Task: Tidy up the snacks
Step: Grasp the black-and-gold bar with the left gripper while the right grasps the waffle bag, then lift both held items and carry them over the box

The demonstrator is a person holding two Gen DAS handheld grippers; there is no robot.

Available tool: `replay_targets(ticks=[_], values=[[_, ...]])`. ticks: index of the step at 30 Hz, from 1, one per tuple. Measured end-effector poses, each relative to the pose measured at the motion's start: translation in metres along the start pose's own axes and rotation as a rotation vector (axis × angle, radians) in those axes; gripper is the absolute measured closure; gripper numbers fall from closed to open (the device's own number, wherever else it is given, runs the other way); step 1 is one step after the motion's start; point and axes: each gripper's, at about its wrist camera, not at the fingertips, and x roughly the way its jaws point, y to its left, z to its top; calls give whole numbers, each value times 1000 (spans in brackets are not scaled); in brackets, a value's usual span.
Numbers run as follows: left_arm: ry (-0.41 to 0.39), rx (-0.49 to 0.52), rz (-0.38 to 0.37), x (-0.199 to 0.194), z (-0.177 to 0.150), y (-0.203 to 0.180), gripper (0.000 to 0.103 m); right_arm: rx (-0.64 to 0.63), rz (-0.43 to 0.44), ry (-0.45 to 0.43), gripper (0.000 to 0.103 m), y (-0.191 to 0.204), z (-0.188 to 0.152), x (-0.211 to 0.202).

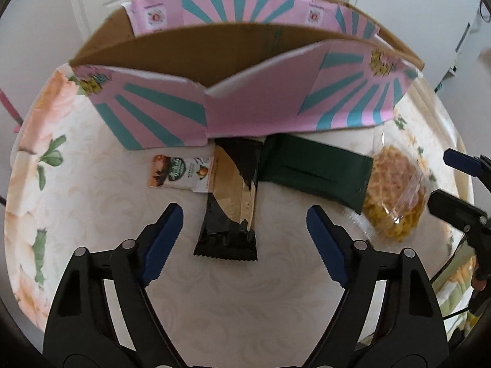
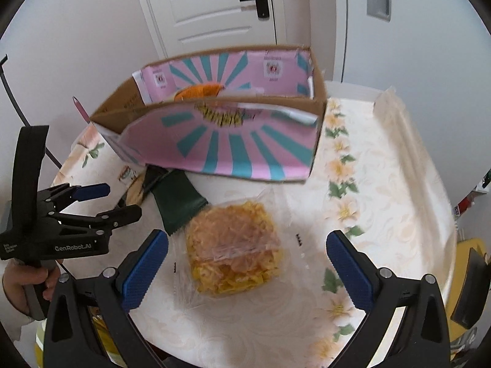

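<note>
A pink and teal cardboard box (image 1: pixel 254 113) stands open on the table, also in the right wrist view (image 2: pixel 245 147); an orange packet (image 2: pixel 199 90) lies inside it. In front lie a black and gold bar (image 1: pixel 230 202), a dark green packet (image 1: pixel 313 171) (image 2: pixel 178 208), a small white and orange packet (image 1: pixel 181 171) and a clear bag of yellow crisps (image 1: pixel 396 196) (image 2: pixel 233 245). My left gripper (image 1: pixel 245 224) is open, its fingers either side of the black bar. My right gripper (image 2: pixel 245 263) is open around the crisps bag.
The table carries a floral cloth (image 2: pixel 368 214). The left gripper (image 2: pixel 101 202) shows at the left of the right wrist view, and the right gripper (image 1: pixel 454 184) at the right edge of the left view. A white door (image 2: pixel 214 6) stands behind.
</note>
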Motion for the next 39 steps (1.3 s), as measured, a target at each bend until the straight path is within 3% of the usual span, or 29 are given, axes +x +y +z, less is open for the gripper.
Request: replay_targets(ticks=[5, 13, 24, 31, 35, 39], values=[[3, 21, 16, 8, -4, 1, 31, -38, -11, 29, 0, 10, -8, 18], [-12, 56, 26, 13, -4, 1, 36, -70, -37, 58, 0, 16, -13, 37], [-21, 79, 9, 15, 8, -6, 63, -171, -90, 61, 0, 30, -15, 55], [-17, 69, 5, 15, 12, -7, 70, -147, -34, 67, 1, 20, -14, 63], [-12, 56, -12, 8, 12, -3, 74, -163, -22, 57, 15, 22, -15, 59], [-5, 46, -27, 3, 10, -3, 74, -155, -1, 53, 23, 24, -15, 54]])
